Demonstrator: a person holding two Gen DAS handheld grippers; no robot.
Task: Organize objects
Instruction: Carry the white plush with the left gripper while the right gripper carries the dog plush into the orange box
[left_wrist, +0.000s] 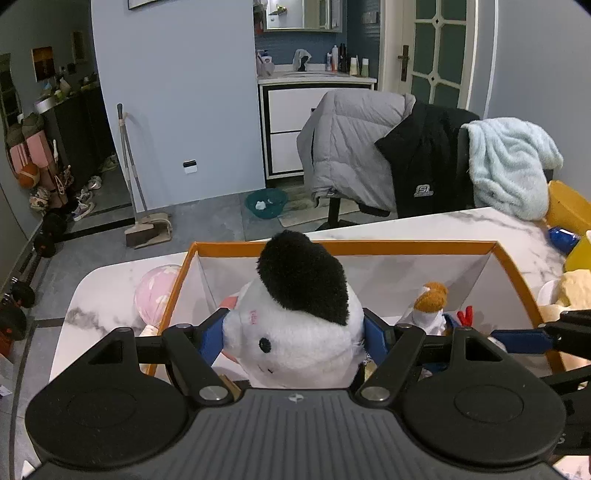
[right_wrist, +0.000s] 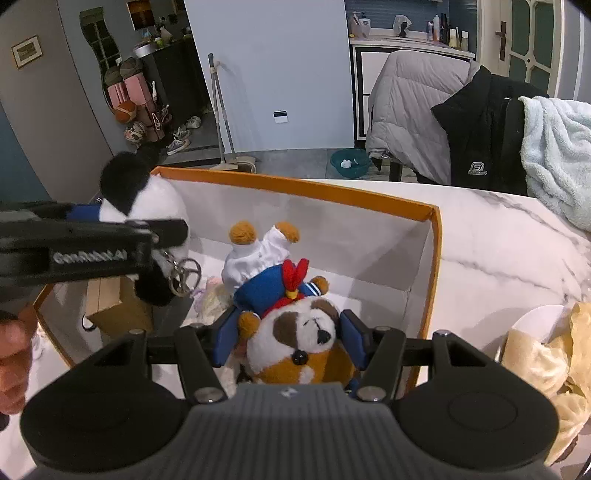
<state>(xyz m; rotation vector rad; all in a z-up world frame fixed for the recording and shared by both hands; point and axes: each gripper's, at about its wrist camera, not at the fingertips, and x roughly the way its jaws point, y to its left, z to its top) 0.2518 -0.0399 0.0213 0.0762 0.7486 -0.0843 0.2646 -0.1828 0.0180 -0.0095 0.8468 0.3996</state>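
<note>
plush panda (left_wrist: 295, 325) pinched in left claw (left_wrist: 293, 338); right claw (right_wrist: 290, 341) pinches plush dog (right_wrist: 295, 347) over orange box (right_wrist: 436, 258).

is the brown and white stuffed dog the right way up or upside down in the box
Upside down. In the right wrist view the brown and white dog has its head nearest the camera between the right gripper fingers, orange feet pointing up.

Fluffy cloth is seen on the panda toy (left_wrist: 295, 317) and dog toy (right_wrist: 295, 343); the desk (right_wrist: 498, 236) is glossy marble-patterned; the box (right_wrist: 295, 181) looks matt card.
</note>
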